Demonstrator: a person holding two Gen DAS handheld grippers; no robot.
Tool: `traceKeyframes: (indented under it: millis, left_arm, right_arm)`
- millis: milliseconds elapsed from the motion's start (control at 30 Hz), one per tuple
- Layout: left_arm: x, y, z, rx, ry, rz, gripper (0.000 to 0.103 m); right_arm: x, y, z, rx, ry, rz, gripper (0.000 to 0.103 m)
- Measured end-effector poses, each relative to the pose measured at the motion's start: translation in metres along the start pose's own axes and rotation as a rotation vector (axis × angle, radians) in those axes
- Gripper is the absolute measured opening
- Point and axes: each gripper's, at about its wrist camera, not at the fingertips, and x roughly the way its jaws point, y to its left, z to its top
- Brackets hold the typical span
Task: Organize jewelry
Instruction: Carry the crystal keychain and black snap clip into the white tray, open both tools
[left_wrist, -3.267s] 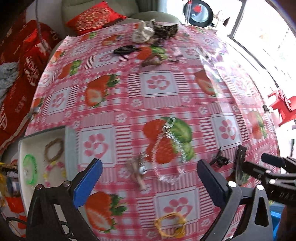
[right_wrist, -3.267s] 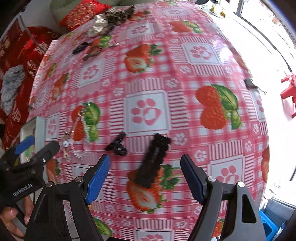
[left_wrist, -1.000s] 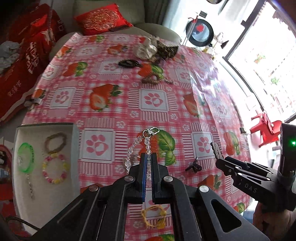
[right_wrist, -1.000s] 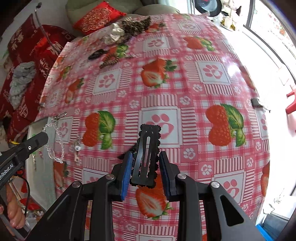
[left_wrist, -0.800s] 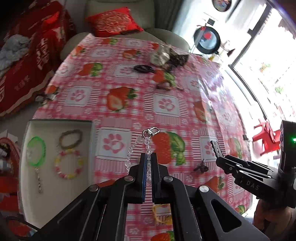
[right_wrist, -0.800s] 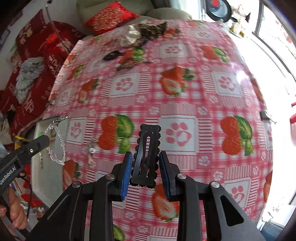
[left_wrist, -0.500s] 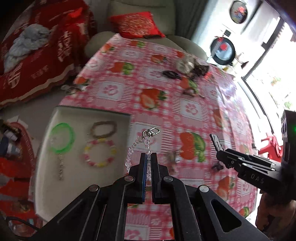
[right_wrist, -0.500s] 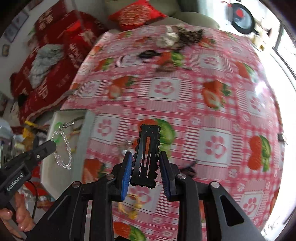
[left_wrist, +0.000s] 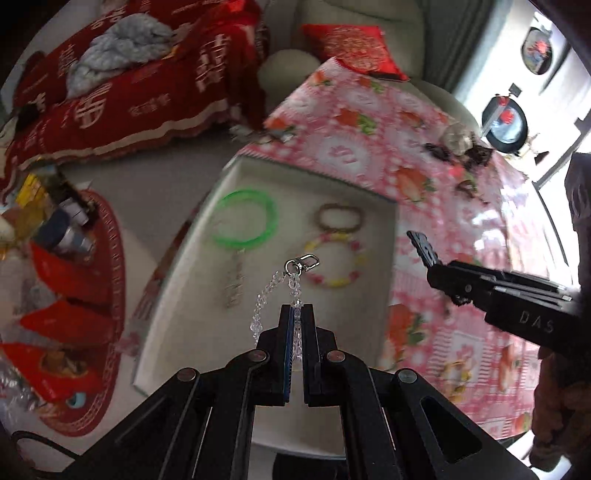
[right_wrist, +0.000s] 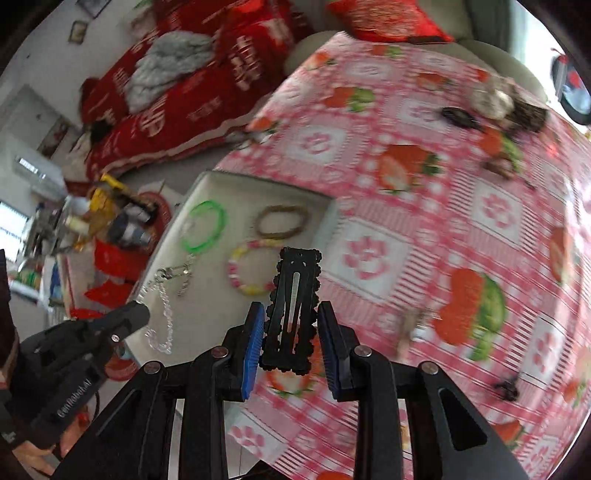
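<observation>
Swung across from the strawberry-print counter (right_wrist: 424, 206) to above the white tray (left_wrist: 391, 236) since a second ago, both hand-held grippers with their loads. Left hand-held gripper (left_wrist: 295, 314): pressed together on a clear crystal-bead chain (left_wrist: 264, 302), faceted beads looping out at 10 o'clock of the tips, a silver swivel clasp (left_wrist: 302, 263) at the far end; seen in the right wrist view too (right_wrist: 162, 314), dangling over the tray's near edge. Right hand-held gripper (right_wrist: 290, 325): pinching a flat black hair clip (right_wrist: 293, 310) by its scalloped long edges between blue pads, slotted down the middle, its free end pointing to 12 o'clock; edge-on at 3 o'clock in the left wrist view (left_wrist: 423, 247).

Lying in the shallow rectangular tray: a smooth translucent green bangle (left_wrist: 245, 219) at 11 o'clock, a brown beaded bracelet (left_wrist: 340, 218) at 12 o'clock, a pink-and-yellow bead bracelet (left_wrist: 338, 264) just past the clasp, a short silvery chain (left_wrist: 234, 282) below the bangle. Glossy plastic cloth on the counter, pink checks with paw prints. Small dark hair accessories (right_wrist: 460, 116) scattered at 1 o'clock, blurred. Red embroidered cushion (left_wrist: 351, 46) and red blanket (left_wrist: 129, 92) beyond.
</observation>
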Motion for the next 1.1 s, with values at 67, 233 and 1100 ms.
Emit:
traceKeyframes:
  millis: [67, 233, 1100]
  left_arm:
    - [0.005, 0.009, -0.006, -0.005, 0.008, 0.02, 0.01]
    - [0.024, 0.03, -0.021, -0.031, 0.044, 0.053, 0.01]
    - [0.078, 0.037, -0.023, -0.031, 0.123, 0.155, 0.01]
  right_arm:
    - [0.012, 0.014, 0.001, -0.029, 0.023, 0.018, 0.032]
    - [0.046, 0.042, -0.001, -0.089, 0.102, 0.057, 0.032]
    - [0.111, 0.057, 0.006, -0.162, 0.212, -0.009, 0.033]
